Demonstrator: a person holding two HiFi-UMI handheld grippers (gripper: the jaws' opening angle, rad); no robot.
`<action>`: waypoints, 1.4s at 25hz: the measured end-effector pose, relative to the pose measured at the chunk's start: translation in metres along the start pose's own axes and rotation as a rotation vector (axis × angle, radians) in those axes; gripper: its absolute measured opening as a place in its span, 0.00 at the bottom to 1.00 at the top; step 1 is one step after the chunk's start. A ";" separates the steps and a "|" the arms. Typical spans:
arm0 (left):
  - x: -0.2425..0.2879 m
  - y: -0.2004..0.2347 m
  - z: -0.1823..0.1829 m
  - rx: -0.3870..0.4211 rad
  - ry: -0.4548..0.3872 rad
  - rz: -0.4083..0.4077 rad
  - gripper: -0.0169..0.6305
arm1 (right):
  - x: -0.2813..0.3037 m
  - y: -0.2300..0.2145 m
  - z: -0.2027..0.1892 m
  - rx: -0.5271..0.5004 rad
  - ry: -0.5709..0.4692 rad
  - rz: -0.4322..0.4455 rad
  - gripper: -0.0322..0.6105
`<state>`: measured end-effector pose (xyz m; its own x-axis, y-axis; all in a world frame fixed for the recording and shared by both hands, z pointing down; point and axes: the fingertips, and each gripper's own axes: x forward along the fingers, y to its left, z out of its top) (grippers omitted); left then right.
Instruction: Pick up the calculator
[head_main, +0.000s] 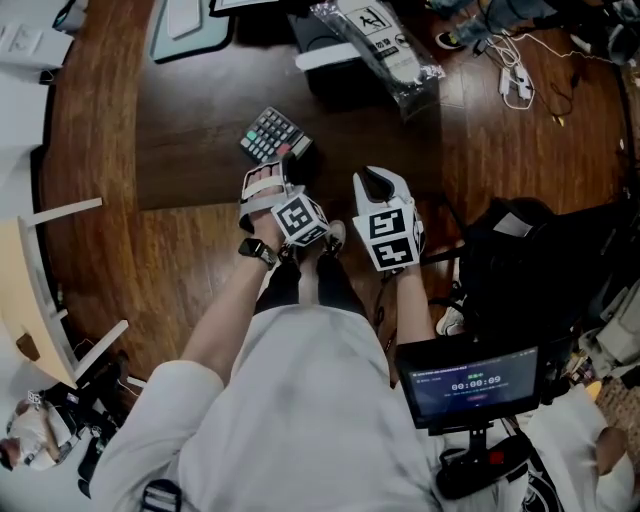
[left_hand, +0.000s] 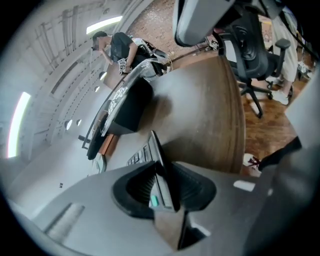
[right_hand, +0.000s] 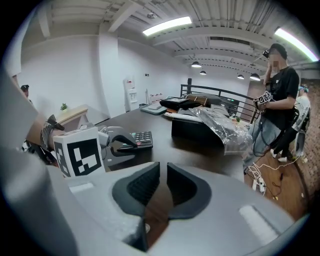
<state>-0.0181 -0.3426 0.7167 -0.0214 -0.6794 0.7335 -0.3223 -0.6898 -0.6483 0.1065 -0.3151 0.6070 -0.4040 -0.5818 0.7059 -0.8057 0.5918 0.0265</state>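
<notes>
The calculator (head_main: 268, 132) lies on the dark wooden table (head_main: 190, 150), its keys facing up. My left gripper (head_main: 297, 152) is shut on the calculator's near end. In the left gripper view the calculator (left_hand: 159, 170) stands edge-on between the pads, and the left gripper (left_hand: 162, 186) pinches it from both sides. The right gripper view shows the calculator (right_hand: 138, 138) with the left gripper (right_hand: 119, 145) clamped over its end. My right gripper (head_main: 376, 183) hovers just right of it, over the table edge. The right gripper (right_hand: 162, 176) holds nothing, its pads almost together.
A black box (head_main: 345, 70) with a clear plastic bag (head_main: 385, 45) on it sits behind the calculator. White cables (head_main: 515, 78) lie at the far right. A black bag (head_main: 520, 260) and a small screen (head_main: 470, 385) stand at my right. A person (right_hand: 277, 95) stands beyond the table.
</notes>
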 end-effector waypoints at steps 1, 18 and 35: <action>-0.001 0.000 0.000 0.004 0.001 0.011 0.18 | 0.000 0.000 -0.001 0.012 -0.001 0.001 0.11; -0.022 0.034 0.004 -0.006 -0.066 0.080 0.11 | -0.003 0.001 0.009 0.064 -0.031 -0.005 0.11; -0.095 0.095 0.026 0.087 -0.216 0.124 0.11 | -0.048 -0.024 0.053 0.166 -0.238 -0.162 0.11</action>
<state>-0.0215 -0.3502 0.5805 0.1502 -0.7912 0.5929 -0.2466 -0.6107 -0.7525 0.1224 -0.3314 0.5352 -0.3391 -0.7863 0.5165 -0.9193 0.3936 -0.0043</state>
